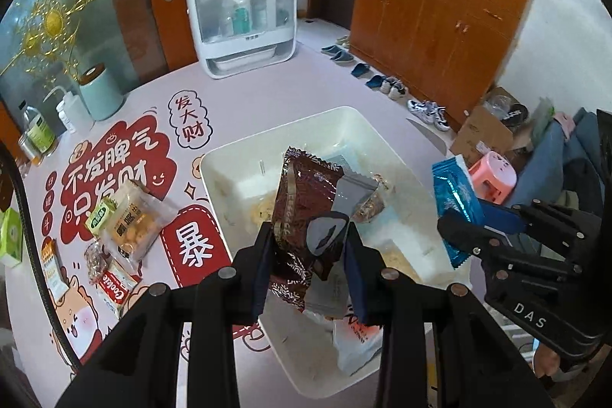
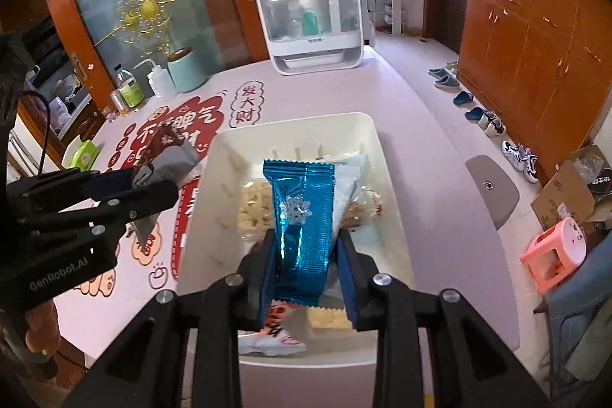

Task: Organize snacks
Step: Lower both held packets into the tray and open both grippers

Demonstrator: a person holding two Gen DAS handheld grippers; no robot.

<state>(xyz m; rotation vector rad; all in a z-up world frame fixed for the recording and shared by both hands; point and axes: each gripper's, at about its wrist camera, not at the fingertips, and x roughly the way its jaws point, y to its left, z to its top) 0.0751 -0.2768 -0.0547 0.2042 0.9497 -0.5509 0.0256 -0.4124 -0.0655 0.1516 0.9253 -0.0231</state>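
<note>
My left gripper [image 1: 308,236] is shut on a brown snack packet [image 1: 302,209] and holds it over the white bin [image 1: 229,159]. My right gripper [image 2: 306,251] is shut on a shiny blue snack packet [image 2: 302,217] with a snowflake, also above the white bin [image 2: 386,155]. The bin holds several snacks, among them a white packet with orange print [image 2: 279,331]. In the left wrist view the right gripper [image 1: 478,228] and its blue packet [image 1: 455,201] hang at the bin's right side. In the right wrist view the left gripper [image 2: 153,186] with the brown packet [image 2: 168,155] is left of the bin.
Loose snacks lie on the printed table mat left of the bin: a clear bag of yellow pieces [image 1: 130,217], a cookie packet [image 1: 114,289], a green packet [image 1: 97,217]. A white cabinet [image 1: 244,14], a mint canister [image 1: 101,94] and bottles [image 1: 38,136] stand at the back.
</note>
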